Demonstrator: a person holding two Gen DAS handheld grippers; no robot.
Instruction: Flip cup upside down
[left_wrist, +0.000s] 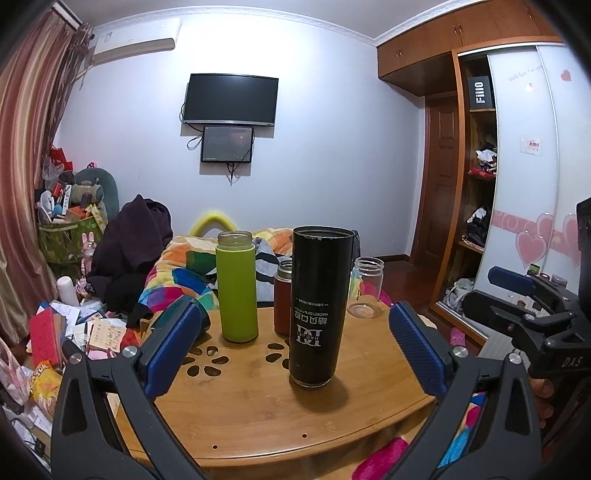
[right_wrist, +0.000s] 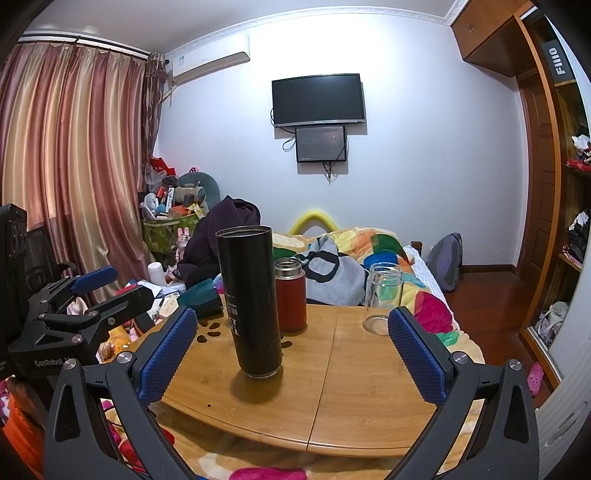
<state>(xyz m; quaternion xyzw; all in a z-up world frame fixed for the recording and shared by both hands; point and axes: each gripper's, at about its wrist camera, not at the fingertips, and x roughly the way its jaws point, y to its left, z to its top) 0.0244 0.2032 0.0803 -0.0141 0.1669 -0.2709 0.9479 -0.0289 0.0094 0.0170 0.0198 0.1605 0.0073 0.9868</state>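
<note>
A tall black cup (left_wrist: 319, 306) stands on the bamboo table (left_wrist: 258, 406) with its white lettering upside down. It also shows in the right wrist view (right_wrist: 253, 302). My left gripper (left_wrist: 295, 347) is open, its blue pads either side of the cup and nearer the camera, not touching it. My right gripper (right_wrist: 291, 350) is open and empty, just short of the cup. The right gripper also shows at the right edge of the left wrist view (left_wrist: 524, 306), and the left gripper at the left of the right wrist view (right_wrist: 92, 291).
On the table stand a green bottle (left_wrist: 236, 286), a red thermos (right_wrist: 290, 295) and a clear glass jar (right_wrist: 382, 299). A teal box (right_wrist: 201, 293) sits at the table's left corner. A bed with a colourful quilt (right_wrist: 388, 258) lies behind; clutter covers the floor at left.
</note>
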